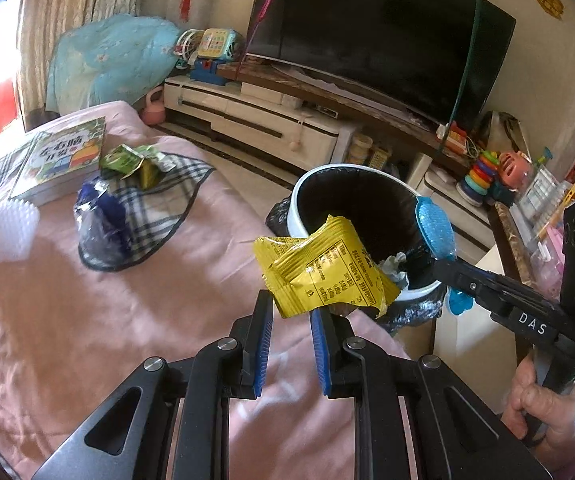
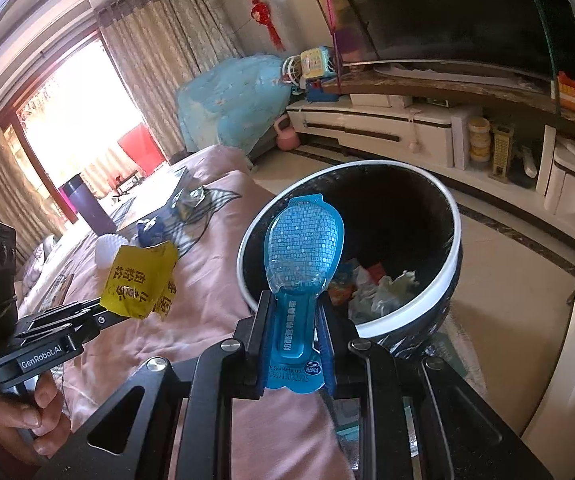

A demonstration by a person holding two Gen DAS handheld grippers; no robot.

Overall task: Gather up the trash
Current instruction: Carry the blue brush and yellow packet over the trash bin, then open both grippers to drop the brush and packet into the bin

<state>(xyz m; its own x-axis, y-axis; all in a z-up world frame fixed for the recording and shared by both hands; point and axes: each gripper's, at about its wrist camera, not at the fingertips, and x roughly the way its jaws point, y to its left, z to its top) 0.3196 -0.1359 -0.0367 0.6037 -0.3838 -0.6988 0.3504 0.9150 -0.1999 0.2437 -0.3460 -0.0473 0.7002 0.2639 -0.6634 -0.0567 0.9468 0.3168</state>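
Left wrist view: the left gripper (image 1: 291,312) pinches one yellow wrapper (image 1: 323,268) just before the one trash bin (image 1: 299,200); two wrappers, green (image 1: 137,162) and dark blue (image 1: 101,216), lie on the pink bedspread (image 1: 87,320).

Right wrist view: the right gripper (image 2: 292,312) clamps one blue spoon-shaped packet (image 2: 303,256) over the bin's rim (image 2: 453,264), litter inside.

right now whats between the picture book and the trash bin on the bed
In the left wrist view, between the picture book and the trash bin lie a green wrapper on a plaid cloth, then bare pink bedspread.
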